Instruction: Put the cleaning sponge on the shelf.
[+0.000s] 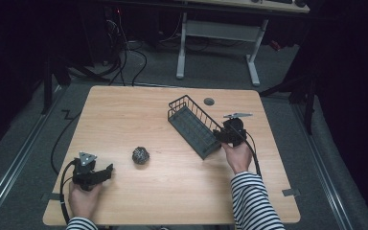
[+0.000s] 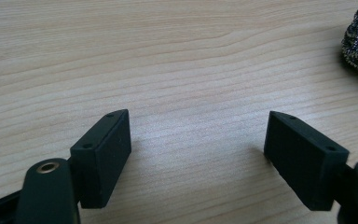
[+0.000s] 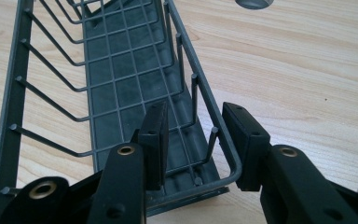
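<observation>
My right gripper (image 1: 222, 135) clamps the corner rim of the dark wire rack (image 1: 190, 125) on the wooden table (image 1: 124, 115).

One jaw sits inside the rack, the other outside, the rim wire between them. The rack lies slantwise on the table's right half. My left gripper (image 1: 106, 171) rests near the front left edge, jaws parted and empty, a steel scourer (image 1: 140, 155) just beyond.

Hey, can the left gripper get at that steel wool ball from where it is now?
Probably yes. The left gripper is open with nothing between its jaws, and only bare table lies between it and the steel wool ball. The right gripper is off at the wire basket.
</observation>
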Available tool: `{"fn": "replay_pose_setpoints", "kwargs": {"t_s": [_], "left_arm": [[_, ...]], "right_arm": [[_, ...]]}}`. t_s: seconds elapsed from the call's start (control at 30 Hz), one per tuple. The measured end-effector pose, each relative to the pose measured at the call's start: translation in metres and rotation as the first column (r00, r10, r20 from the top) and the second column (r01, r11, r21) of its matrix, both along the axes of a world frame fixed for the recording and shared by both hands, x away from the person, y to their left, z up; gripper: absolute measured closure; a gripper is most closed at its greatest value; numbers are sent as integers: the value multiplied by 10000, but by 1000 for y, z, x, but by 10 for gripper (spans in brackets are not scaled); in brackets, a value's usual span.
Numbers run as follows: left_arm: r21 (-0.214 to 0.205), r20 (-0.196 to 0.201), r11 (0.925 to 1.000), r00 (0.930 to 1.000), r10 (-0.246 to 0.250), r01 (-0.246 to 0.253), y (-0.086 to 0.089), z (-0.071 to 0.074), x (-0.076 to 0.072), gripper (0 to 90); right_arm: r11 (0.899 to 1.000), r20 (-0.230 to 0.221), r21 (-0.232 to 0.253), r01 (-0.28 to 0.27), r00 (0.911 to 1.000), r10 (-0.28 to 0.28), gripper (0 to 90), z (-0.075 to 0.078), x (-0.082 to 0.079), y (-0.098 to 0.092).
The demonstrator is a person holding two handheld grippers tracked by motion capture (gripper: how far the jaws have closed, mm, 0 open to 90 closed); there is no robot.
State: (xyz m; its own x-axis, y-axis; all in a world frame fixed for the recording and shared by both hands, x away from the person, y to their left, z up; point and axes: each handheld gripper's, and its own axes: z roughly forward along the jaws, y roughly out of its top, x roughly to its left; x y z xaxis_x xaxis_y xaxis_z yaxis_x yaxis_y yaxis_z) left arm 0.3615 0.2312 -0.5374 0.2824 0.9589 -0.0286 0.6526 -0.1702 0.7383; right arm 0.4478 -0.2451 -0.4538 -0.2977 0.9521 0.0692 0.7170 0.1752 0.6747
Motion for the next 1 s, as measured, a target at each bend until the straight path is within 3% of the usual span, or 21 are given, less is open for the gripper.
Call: {"fn": "replay_pose_setpoints", "kwargs": {"t_s": [0.27,0.83,1.0], "left_arm": [[12,7,10000,10000,0,0,0,0,0,232],[7,11,10000,10000,-9,9,0,0,1,233],[34,7,10000,10000,-4,4,0,0,1,233]], "right_arm": [[9993,-50,131,-352,9994,353,642,0,-10,-1],[9942,227,434,-985,9950,975,642,-2,-61,-7],[9925,282,526,-1103,9936,1089,625,-4,-68,-9]]}}
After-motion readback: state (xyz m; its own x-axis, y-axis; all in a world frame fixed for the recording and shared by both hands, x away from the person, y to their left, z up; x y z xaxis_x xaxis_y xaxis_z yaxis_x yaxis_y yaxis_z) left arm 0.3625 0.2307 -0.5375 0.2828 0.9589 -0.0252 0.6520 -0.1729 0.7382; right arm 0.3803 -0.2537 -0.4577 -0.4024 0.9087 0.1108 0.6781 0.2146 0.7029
